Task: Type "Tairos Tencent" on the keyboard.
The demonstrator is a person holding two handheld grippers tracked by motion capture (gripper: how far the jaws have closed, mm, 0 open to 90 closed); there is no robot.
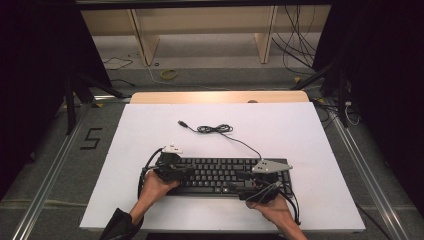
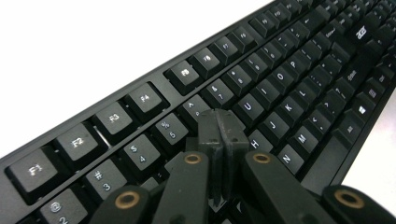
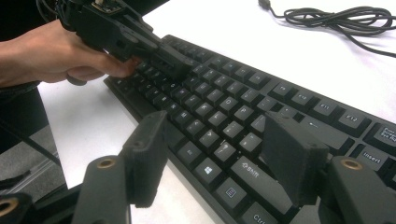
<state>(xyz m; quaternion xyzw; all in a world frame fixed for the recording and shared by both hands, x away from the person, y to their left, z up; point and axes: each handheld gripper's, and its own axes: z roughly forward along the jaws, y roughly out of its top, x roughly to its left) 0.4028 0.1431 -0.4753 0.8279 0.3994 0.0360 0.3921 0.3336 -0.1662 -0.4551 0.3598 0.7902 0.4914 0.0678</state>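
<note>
Clearly the work in hand was key-pressing on the keyboard [image 1: 220,175], which lay flat on the white bench [image 1: 300,135], near its front edge, with its cable [image 1: 215,129] coiled loosely on the bench just behind it. The left gripper [image 2: 220,128] had its jaws pressed fully together, nothing between them, forming a single blunt tip poised over the keyboard's left half, about the number and upper letter rows (whether it actually touched a key I could not tell). The right gripper [image 3: 219,154] hung above the keyboard's right end with its jaws standing wide apart, gripping nothing; between them lay the keys near the bottom row, the right shift among them.

My reading was that the step in hand was a poke at one key with the closed left tip, while the right gripper waited. The next move would call for a short, straight push down on a single key cap, centred so that the tip did not catch a neighbour, then a clean lift. The keyboard, being light, might slide if the push came at a slant.
</note>
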